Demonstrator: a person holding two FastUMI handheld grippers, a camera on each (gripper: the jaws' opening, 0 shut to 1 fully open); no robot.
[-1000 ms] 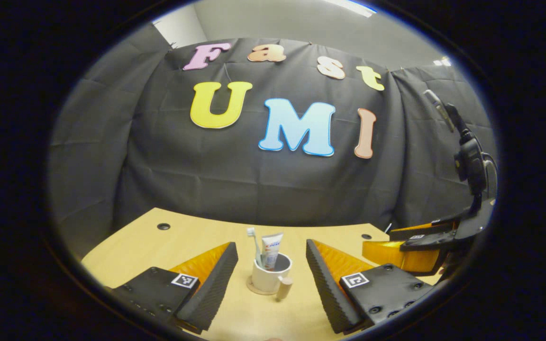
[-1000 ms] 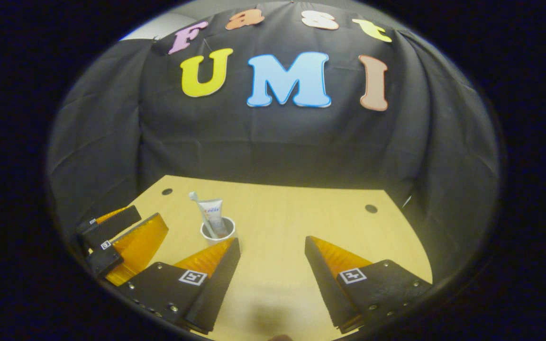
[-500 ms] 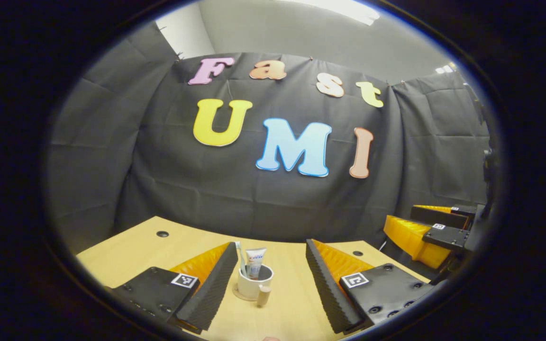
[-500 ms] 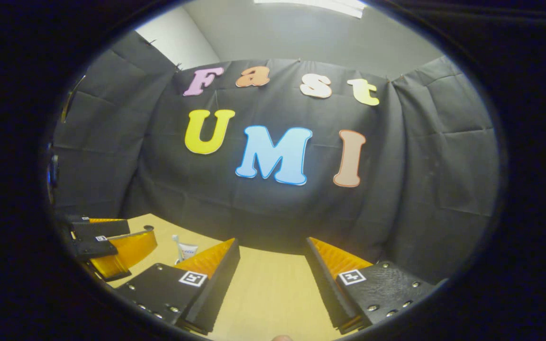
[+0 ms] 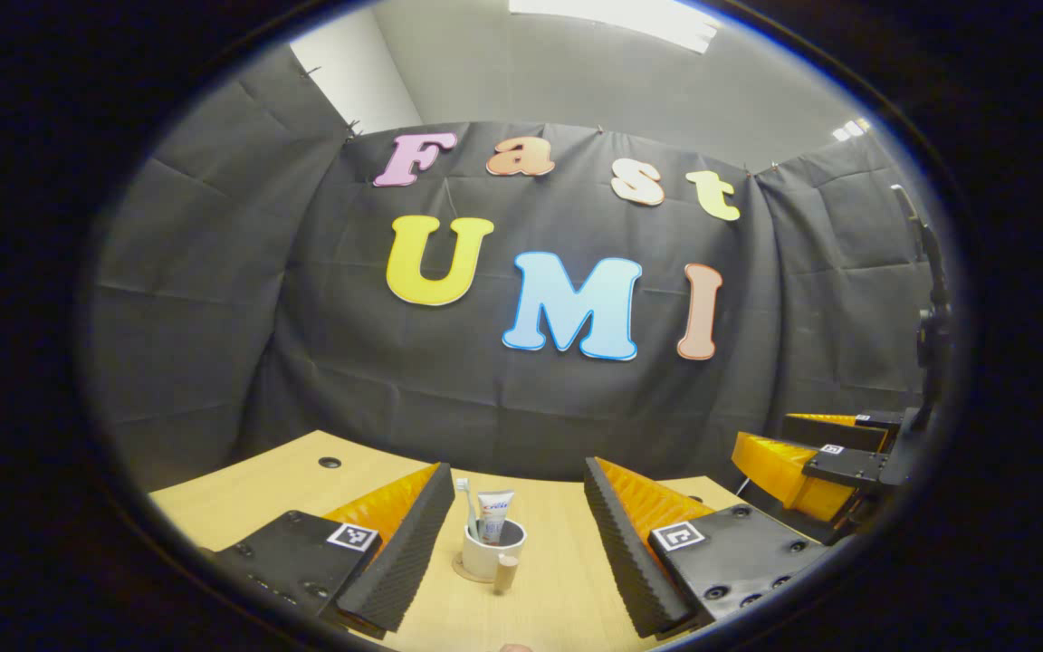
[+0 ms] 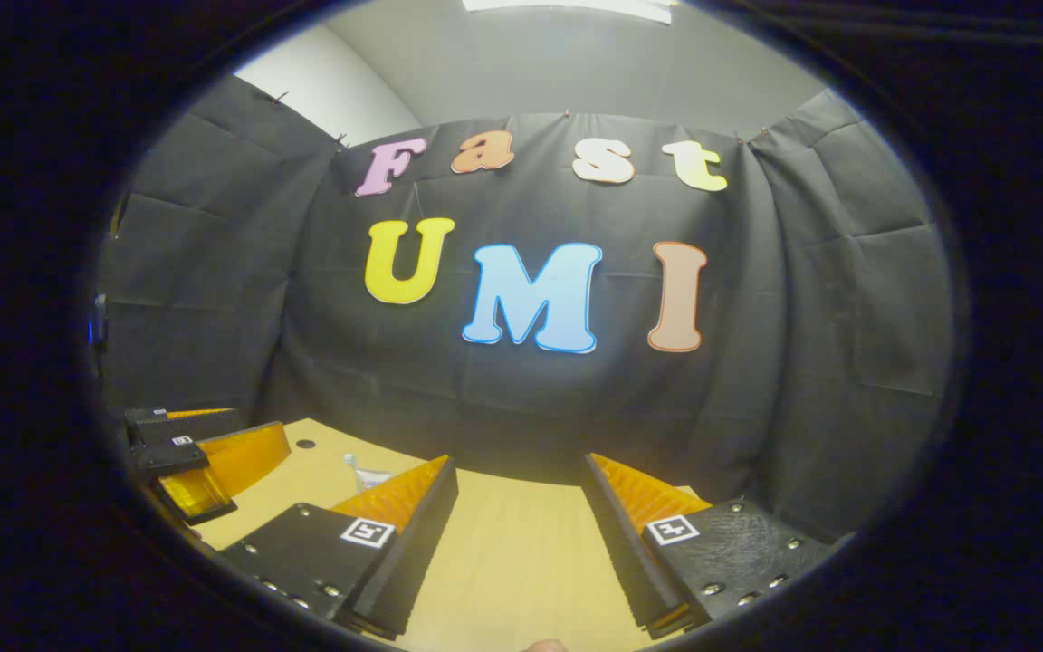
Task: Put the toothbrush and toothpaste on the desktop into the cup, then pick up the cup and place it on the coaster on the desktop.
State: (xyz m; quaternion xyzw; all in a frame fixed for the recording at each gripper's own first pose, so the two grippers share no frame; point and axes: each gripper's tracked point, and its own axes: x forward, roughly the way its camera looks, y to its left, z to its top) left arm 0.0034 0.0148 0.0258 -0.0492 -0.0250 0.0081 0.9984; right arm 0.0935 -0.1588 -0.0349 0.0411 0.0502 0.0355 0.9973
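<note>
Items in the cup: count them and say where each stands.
2. The toothbrush stands at the left side of the cup; the toothpaste stands upright beside it, to its right. Anything deeper inside is hidden.

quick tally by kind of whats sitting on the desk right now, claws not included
cup: 1, white with a handle, standing on the coaster
coaster: 1, round
toothbrush: 1, upright in the cup
toothpaste tube: 1, upright in the cup
total: 4 things on the wooden desktop
</note>
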